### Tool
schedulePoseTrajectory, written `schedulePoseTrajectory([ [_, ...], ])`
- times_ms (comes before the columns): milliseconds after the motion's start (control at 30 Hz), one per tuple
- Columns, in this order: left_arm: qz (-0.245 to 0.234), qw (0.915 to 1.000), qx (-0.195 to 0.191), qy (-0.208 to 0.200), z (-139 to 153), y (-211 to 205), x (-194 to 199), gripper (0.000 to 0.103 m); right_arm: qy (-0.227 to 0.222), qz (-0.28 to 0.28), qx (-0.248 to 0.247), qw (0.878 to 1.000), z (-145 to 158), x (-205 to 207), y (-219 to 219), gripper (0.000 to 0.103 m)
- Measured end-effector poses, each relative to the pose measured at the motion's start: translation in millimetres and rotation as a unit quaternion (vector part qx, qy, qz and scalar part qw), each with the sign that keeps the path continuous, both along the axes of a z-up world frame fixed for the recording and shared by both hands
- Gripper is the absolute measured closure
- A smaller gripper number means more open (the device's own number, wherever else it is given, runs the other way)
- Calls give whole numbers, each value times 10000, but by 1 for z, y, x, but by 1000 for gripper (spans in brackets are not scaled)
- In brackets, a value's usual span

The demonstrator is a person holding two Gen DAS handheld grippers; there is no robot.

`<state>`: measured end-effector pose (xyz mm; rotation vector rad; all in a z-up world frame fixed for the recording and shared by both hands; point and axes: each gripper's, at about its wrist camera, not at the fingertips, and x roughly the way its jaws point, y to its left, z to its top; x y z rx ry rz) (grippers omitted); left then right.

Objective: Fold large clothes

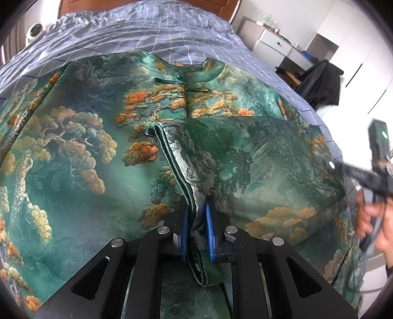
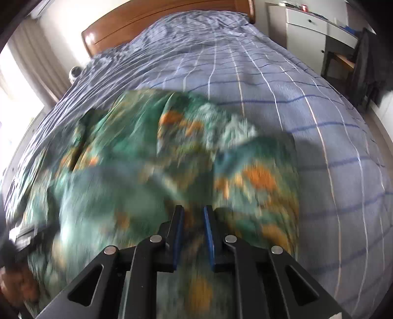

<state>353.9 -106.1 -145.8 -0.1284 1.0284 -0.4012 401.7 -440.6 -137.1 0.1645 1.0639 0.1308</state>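
A large green garment [image 1: 81, 157], printed with orange and cream trees, lies spread over the bed [image 1: 137, 32], covering most of the near part of it. Its collar [image 1: 196, 71] points toward the wooden headboard [image 2: 157, 22], and a small green button sits just beside the collar. One side of the garment is folded over onto the body, so a doubled hemmed edge [image 1: 176, 157] runs down the middle toward the camera.

The left tool [image 1: 197, 233] is closed on that doubled edge: the cloth is squeezed between its blue pads [image 1: 210, 230] and hangs out below them.

The right tool [image 2: 192, 233] is over the garment's right side, near where the cloth ends and the checked bedspread [image 2: 319, 137] begins. Its pads stand close together and nearly parallel. This view is badly blurred, so whether any cloth is caught between them cannot be told. In the left view the right tool shows at the picture's right edge, gripped by a hand [image 1: 373, 220].

Beyond the bed stand a white chest of drawers [image 2: 307, 27] and a chair with dark clothing [image 1: 321, 81] draped over it.
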Motion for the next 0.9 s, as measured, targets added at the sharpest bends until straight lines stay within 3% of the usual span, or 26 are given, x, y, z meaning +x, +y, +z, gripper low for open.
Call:
schedulePoseTrajectory([
  [233, -12, 9997, 208, -83, -3, -6, 1, 90, 255, 94, 150, 9995, 6, -71, -3, 88],
  [367, -21, 9989, 426, -205, -2, -11, 0, 87, 252, -93, 88, 9996, -10, -75, 3, 88],
  [433, -2, 9979, 580, -293, 2, -12, -3, 81, 232, -192, 67, 9995, -15, -72, 6, 88],
  [567, 210, 9952, 869, -404, 14, -3, -16, 30, 140, -417, -44, 9990, -6, -79, 11, 85],
  [633, 224, 9957, 781, -440, 22, 8, -29, 24, 73, -555, -246, 9981, 5, -91, 17, 83],
  [700, 210, 9950, 835, -502, 31, 19, -47, 18, -35, -540, -557, 9970, 19, -113, 31, 59],
  [767, 226, 9933, 962, -600, 36, 30, -64, 16, -298, -448, -758, 9957, 33, -139, 44, 48],
  [900, 366, 9917, 1048, -656, 40, 67, -101, 13, -908, -219, -1010, 9905, 59, -198, 78, 43],
])
